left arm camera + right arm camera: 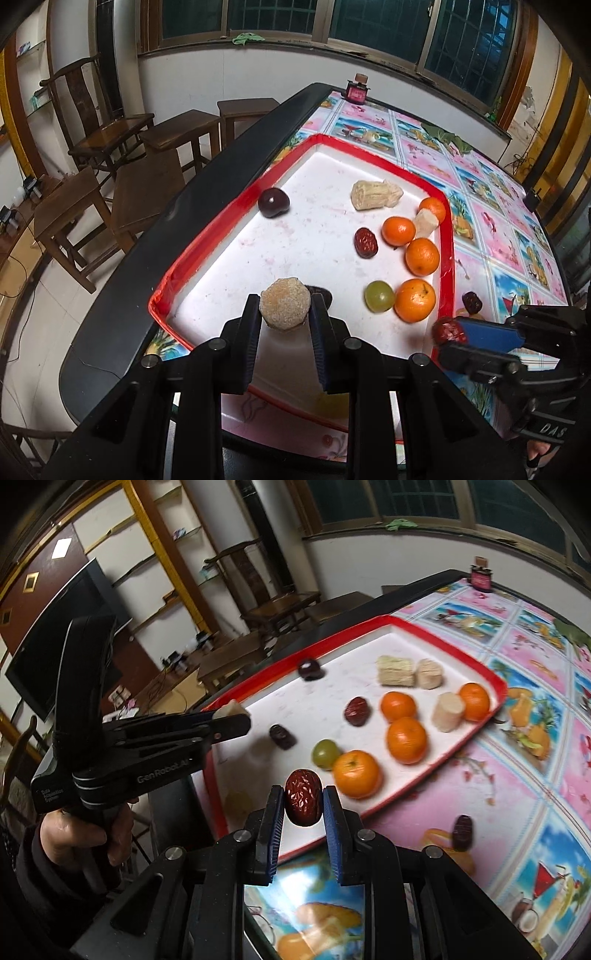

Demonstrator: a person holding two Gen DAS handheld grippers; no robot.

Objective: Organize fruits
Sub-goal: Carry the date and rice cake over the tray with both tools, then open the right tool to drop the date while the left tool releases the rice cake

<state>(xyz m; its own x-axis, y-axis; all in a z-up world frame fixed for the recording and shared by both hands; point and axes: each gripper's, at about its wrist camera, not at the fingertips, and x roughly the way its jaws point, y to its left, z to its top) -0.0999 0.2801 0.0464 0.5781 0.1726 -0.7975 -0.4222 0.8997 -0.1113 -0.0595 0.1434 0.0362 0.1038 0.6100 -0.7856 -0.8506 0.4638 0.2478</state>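
A: What did each gripper have?

B: The left gripper [284, 306] was clamped on a pale, grainy round chunk [285, 302], held over the near left part of the tray [236, 206]. The right gripper [303, 802] was clenched on a wrinkled red date [303, 802], at the tray's near edge.

A: Count the fruit for me.

B: Four oranges [357, 774] lay in the tray, grouped toward its right side. One green grape [325, 753] sat just beside the nearest orange. One dark plum [309, 669] rested against the far left rim. Two dates lay loose in the tray, a reddish one [357, 710] and a darker one [282, 736]. A further dark date [462, 832] lay on the tablecloth [517, 768], outside the tray to the right.

A: And the pale pieces?

B: Three in the tray: a ribbed one [396, 670] and a round one [429, 673] touching at the far side, plus one [448, 712] against the far right orange.

A: The surface and room?

B: A white tray with a red rim sat on a pink and blue picture-printed tablecloth over a dark-edged table [147, 258]. Wooden stools [70, 218] and a chair [92, 122] stood to the left, windows [369, 22] ran along the far wall, and a dark screen [66, 635] stood further left.
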